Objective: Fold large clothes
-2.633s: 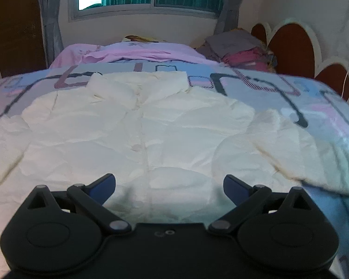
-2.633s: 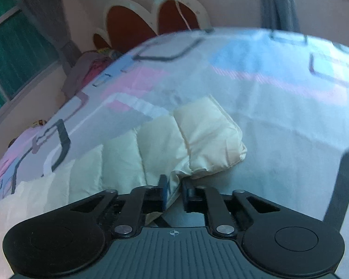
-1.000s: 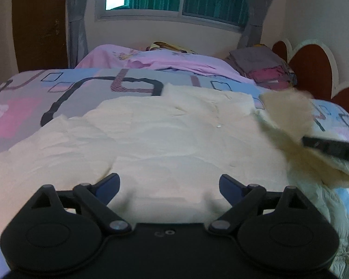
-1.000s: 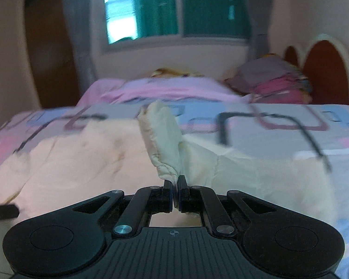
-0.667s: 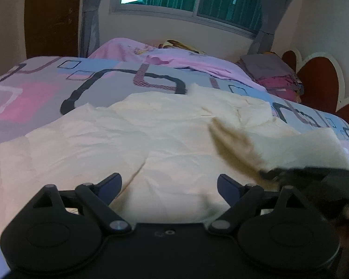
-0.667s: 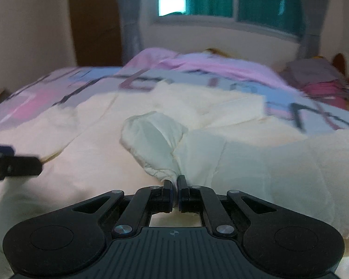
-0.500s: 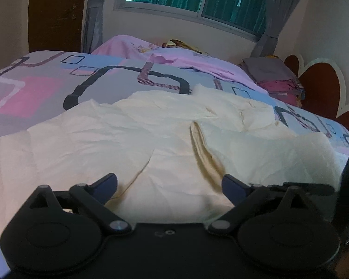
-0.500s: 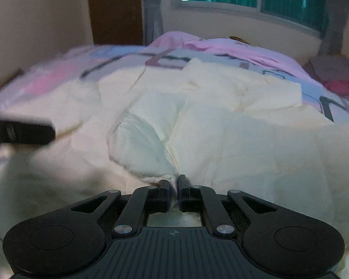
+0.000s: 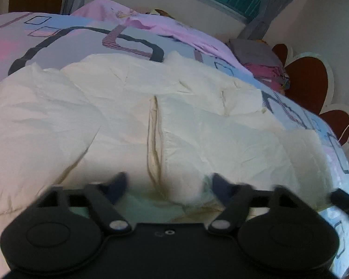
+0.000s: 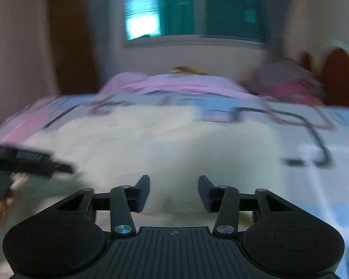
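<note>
Both grippers' fingers gape empty: left gripper [image 9: 166,182] and right gripper [image 10: 173,191] over the cream jacket [image 9: 132,116] (sleeve folded inward).

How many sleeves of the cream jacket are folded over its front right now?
1. The right sleeve lies folded across the cream jacket; its edge runs down the middle. The left side lies flat, its sleeve out of view.

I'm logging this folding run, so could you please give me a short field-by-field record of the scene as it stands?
garment: cream padded jacket spread on the bed, one sleeve folded over its front
surface: patterned bedspread
left hand-held gripper: open, low over the jacket's near edge
right hand-held gripper: open, holding nothing
background: pile of folded clothes by the headboard
image quality: right wrist view is motion-blurred
</note>
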Motion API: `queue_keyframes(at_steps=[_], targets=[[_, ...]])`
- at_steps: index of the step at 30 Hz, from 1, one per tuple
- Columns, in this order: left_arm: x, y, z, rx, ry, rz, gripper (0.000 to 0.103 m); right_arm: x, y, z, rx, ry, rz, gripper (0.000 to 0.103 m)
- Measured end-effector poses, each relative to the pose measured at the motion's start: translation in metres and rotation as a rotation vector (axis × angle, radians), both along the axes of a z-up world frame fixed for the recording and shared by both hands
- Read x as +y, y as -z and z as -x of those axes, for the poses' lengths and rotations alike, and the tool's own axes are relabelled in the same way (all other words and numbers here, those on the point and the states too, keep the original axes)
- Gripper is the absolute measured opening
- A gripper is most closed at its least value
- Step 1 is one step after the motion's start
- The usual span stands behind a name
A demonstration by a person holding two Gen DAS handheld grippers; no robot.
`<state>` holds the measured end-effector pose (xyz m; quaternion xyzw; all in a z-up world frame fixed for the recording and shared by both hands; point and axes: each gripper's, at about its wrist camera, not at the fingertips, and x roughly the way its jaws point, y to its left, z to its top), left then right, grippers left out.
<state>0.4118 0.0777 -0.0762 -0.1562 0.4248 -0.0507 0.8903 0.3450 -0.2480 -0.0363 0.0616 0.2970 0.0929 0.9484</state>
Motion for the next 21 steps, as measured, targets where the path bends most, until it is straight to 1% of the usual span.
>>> queue_keyframes(at_steps=[1,2,3,4,5,6,7,9,10,13,15,17,18,19,20,21], targets=[[-0.003,0.001,-0.003,-0.002,0.013,-0.014,0.051,-0.018,0.003,-0.003,0.017,0.071,-0.027,0.035],[-0.007,0.002,-0.006,-0.013,0.035,-0.020,0.024,-0.034,0.007,-0.007,0.043,0.138,-0.047,0.032],[-0.009,0.001,-0.007,-0.023,0.038,-0.029,0.012,-0.047,0.010,-0.012,0.073,0.188,-0.058,0.024],[-0.010,-0.002,-0.006,-0.051,0.033,-0.041,0.009,-0.056,0.014,-0.018,0.099,0.217,-0.071,0.019],[-0.011,-0.007,-0.001,-0.081,0.029,-0.050,0.007,-0.063,0.018,-0.022,0.118,0.235,-0.086,0.019],[-0.011,-0.011,0.003,-0.110,0.021,-0.064,0.007,-0.066,0.022,-0.026,0.128,0.245,-0.098,0.019],[-0.009,-0.016,0.009,-0.136,0.006,-0.087,0.007,-0.066,0.024,-0.030,0.134,0.241,-0.104,0.018],[-0.003,-0.021,0.019,-0.156,-0.029,-0.127,0.007,-0.064,0.032,-0.037,0.155,0.220,-0.083,0.018],[0.003,-0.019,0.022,-0.152,-0.049,-0.144,0.007,-0.063,0.037,-0.035,0.167,0.209,-0.077,0.018],[0.013,-0.005,0.018,-0.077,-0.060,-0.129,0.007,-0.055,0.059,-0.045,0.223,0.191,-0.035,0.018],[0.011,-0.002,0.015,-0.064,-0.052,-0.147,0.007,-0.055,0.061,-0.046,0.228,0.182,-0.024,0.018],[0.008,-0.002,0.015,-0.065,-0.052,-0.160,0.008,-0.059,0.057,-0.042,0.217,0.174,-0.021,0.018],[0.010,-0.003,0.017,-0.065,-0.050,-0.160,0.018,-0.064,0.051,-0.041,0.189,0.179,-0.029,0.019],[0.011,-0.006,0.018,-0.070,-0.064,-0.172,0.025,-0.068,0.045,-0.042,0.169,0.186,-0.032,0.020],[0.012,-0.008,0.021,-0.097,-0.076,-0.182,0.040,-0.071,0.039,-0.046,0.158,0.190,-0.036,0.029],[0.014,-0.011,0.024,-0.125,-0.076,-0.187,0.056,-0.077,0.034,-0.052,0.142,0.195,-0.049,0.068]])
